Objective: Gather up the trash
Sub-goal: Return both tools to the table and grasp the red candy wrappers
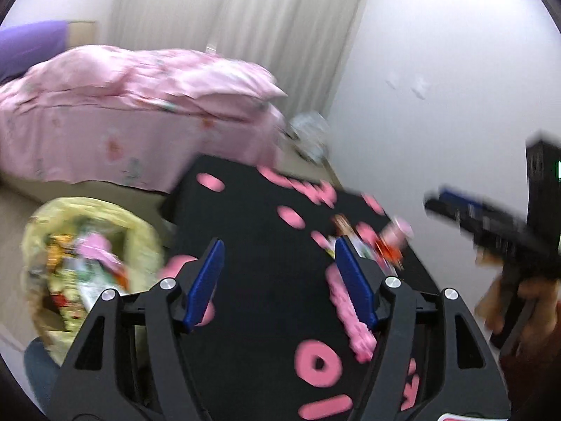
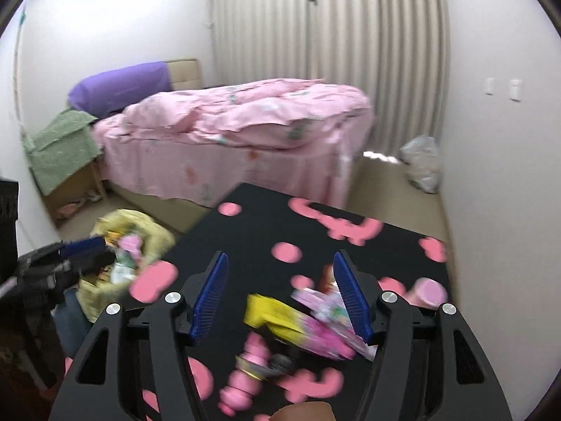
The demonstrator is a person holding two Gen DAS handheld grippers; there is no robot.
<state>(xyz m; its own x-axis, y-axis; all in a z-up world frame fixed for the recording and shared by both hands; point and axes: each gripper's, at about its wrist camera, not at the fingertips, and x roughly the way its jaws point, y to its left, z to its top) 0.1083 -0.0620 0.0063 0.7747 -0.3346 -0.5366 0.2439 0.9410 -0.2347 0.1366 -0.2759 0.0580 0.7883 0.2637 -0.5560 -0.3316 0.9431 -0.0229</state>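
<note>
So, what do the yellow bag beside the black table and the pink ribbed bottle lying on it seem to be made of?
The yellow bag looks like thin plastic film: its rim is crumpled and slightly glossy, though motion blur leaves this uncertain. The pink ribbed bottle seems to be moulded plastic, smooth and opaque, with stiff rounded ridges. The black table top with pink shapes looks matte; its material cannot be told.

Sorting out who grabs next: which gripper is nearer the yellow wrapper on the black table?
Right. The right gripper hangs just over the yellow wrapper; the left gripper is off by the trash bag beside the table.
</note>
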